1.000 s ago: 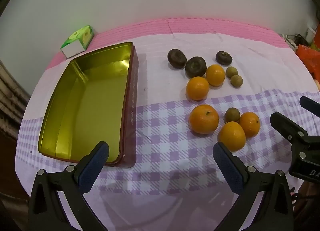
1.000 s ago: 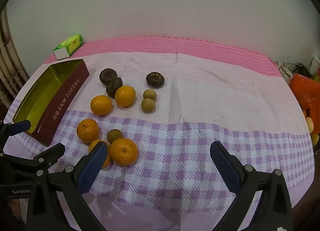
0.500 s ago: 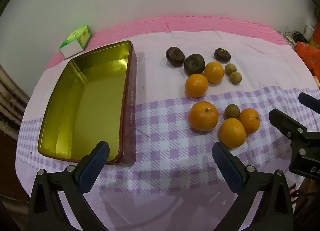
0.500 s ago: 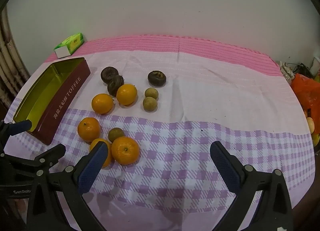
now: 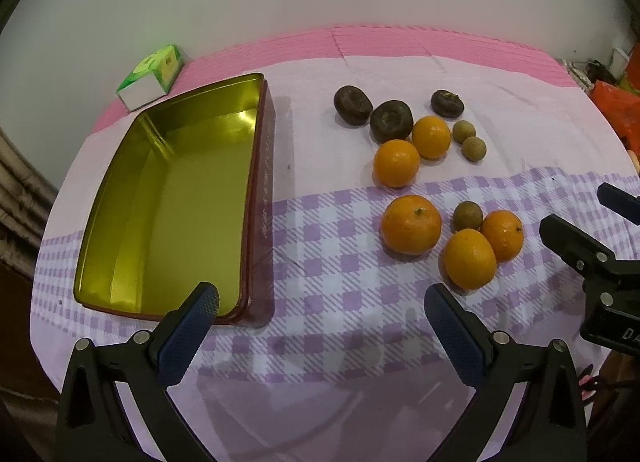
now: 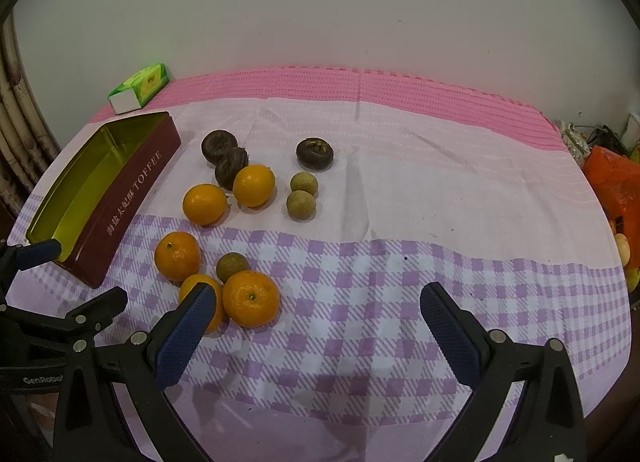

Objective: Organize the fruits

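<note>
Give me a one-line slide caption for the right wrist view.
Open right gripper above checked cloth, beside oranges, dark fruits, an empty toffee tin.

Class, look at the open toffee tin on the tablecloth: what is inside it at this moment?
Nothing shows inside the toffee tin: only its bare gold floor and walls. All the fruit lies outside on the tablecloth. The left tongs cover a small near corner.

1. The left wrist view looks forward and down across the tablecloth (image 5: 328,262) from its near edge, with the open tin (image 5: 168,201) just ahead on its left.
2. The right wrist view sits further right, facing the same wall.
3. Both share the tin, the clustered oranges (image 6: 251,298) and the green box (image 6: 140,87).
</note>
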Available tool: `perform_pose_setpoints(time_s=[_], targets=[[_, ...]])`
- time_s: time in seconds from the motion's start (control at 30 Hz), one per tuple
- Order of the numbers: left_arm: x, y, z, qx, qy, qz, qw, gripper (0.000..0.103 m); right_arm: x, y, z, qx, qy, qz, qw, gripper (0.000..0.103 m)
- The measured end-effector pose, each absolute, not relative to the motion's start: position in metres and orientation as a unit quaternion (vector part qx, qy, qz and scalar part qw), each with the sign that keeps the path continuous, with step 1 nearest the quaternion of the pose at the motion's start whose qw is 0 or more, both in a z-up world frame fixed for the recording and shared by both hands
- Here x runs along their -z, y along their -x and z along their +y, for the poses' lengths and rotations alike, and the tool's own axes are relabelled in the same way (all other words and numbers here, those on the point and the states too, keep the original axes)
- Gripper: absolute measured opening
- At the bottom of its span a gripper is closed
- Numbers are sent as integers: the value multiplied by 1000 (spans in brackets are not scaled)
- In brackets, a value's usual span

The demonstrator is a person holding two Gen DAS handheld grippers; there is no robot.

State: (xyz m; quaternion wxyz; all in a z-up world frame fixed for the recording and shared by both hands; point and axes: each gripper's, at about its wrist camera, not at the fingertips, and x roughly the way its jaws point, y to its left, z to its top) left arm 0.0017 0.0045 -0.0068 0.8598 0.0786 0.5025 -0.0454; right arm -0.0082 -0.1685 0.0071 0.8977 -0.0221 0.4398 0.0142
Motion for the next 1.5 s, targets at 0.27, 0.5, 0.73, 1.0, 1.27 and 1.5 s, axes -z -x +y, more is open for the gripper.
perform_pose_setpoints(time_s=[0.27,0.5,0.73,1.0,1.27,1.5], targets=[[6,0,1,44,-85,502,859,102,-6,8,-168,-15,21,441,897,100],[8,0,5,43,-82,503,859,102,-5,8,-167,-15,20,443,896,98],[8,2,8,39,-82,504,859,102,-4,8,-167,-16,21,444,896,97],[8,0,9,39,-82,505,858,102,-2,9,-166,-19,20,446,895,94],[8,0,9,39,-82,505,858,102,-1,8,-166,-22,19,448,893,93],[8,1,12,41,-83,504,858,102,-1,8,-166,-22,19,452,892,93]])
